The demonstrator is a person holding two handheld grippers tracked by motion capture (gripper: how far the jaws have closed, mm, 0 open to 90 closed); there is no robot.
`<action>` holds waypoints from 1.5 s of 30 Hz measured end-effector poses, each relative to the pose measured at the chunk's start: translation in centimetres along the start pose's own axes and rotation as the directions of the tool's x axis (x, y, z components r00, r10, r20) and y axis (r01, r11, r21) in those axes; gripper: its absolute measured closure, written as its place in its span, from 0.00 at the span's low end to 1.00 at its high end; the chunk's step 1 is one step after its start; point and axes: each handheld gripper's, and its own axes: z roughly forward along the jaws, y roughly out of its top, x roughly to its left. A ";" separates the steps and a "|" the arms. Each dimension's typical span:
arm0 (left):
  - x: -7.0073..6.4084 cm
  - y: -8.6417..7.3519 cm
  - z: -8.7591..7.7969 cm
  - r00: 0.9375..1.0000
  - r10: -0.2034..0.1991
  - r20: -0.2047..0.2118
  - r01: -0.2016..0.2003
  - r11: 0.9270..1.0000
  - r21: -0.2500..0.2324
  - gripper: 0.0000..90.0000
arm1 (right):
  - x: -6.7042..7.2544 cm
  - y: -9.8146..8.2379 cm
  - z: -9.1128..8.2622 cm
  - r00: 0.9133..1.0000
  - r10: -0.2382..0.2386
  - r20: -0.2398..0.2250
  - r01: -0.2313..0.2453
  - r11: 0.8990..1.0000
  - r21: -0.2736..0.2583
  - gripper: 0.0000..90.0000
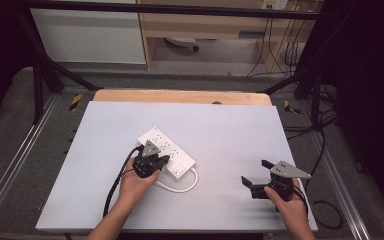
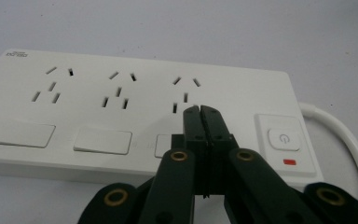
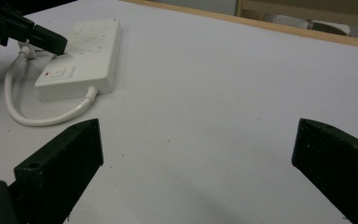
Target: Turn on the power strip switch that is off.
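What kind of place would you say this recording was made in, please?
Probably a lab recording bench: a white table inside a black frame, cables trailing on the floor, and a power strip laid out as test piece.

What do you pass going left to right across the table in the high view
Black cable → left claw, shut, over the white power strip → loop of white cord → right claw, open, over bare table.
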 end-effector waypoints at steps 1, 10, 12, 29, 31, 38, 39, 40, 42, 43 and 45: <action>0.0 0.0 0.0 1.000 0.000 -0.001 0.000 1.000 0.000 1.00 | 0.0 0.0 0.0 1.000 0.000 0.000 0.000 1.000 0.000 0.03; -0.1 -0.1 0.0 1.000 0.001 -0.004 -0.001 1.000 -0.001 1.00 | 0.0 0.0 0.0 1.000 0.000 0.001 0.000 1.000 0.003 0.03; -0.1 -0.1 0.0 1.000 0.001 -0.004 -0.001 1.000 -0.002 1.00 | 0.0 0.0 0.0 1.000 0.001 0.002 -0.001 1.000 0.003 0.03; -0.1 -0.1 0.0 1.000 0.004 -0.005 -0.004 1.000 -0.003 1.00 | 0.0 0.0 0.0 1.000 0.000 0.001 0.000 1.000 0.000 0.03; -0.1 -0.1 0.0 1.000 0.008 -0.007 -0.008 1.000 -0.001 1.00 | 0.0 0.0 0.0 1.000 -0.002 0.000 0.002 1.000 0.000 0.03; -0.1 -0.1 0.0 1.000 0.008 -0.007 -0.008 1.000 -0.002 1.00 | 0.0 0.0 -0.1 1.000 0.001 0.001 -0.001 1.000 -0.001 0.03; -0.1 -0.1 0.0 1.000 0.008 -0.007 -0.008 1.000 -0.002 1.00 | 0.0 0.0 0.0 1.000 0.002 0.001 -0.002 1.000 -0.001 0.03; -0.1 -0.1 0.0 1.000 0.007 -0.007 -0.007 1.000 -0.002 1.00 | 0.0 0.0 0.0 1.000 -0.001 0.001 0.001 1.000 0.000 0.03; -0.1 -0.1 0.0 1.000 0.010 -0.009 -0.010 1.000 -0.002 1.00 | 0.0 0.0 0.0 1.000 -0.002 -0.001 0.002 1.000 0.001 0.03; -0.1 -0.1 0.0 1.000 0.011 -0.011 -0.011 1.000 -0.002 1.00 | 0.0 0.0 0.0 1.000 -0.001 -0.002 0.001 1.000 0.001 0.03; -0.2 -0.1 0.0 1.000 0.013 -0.013 -0.013 1.000 -0.001 1.00 | 0.0 0.0 0.0 1.000 -0.002 -0.001 0.002 1.000 0.000 0.03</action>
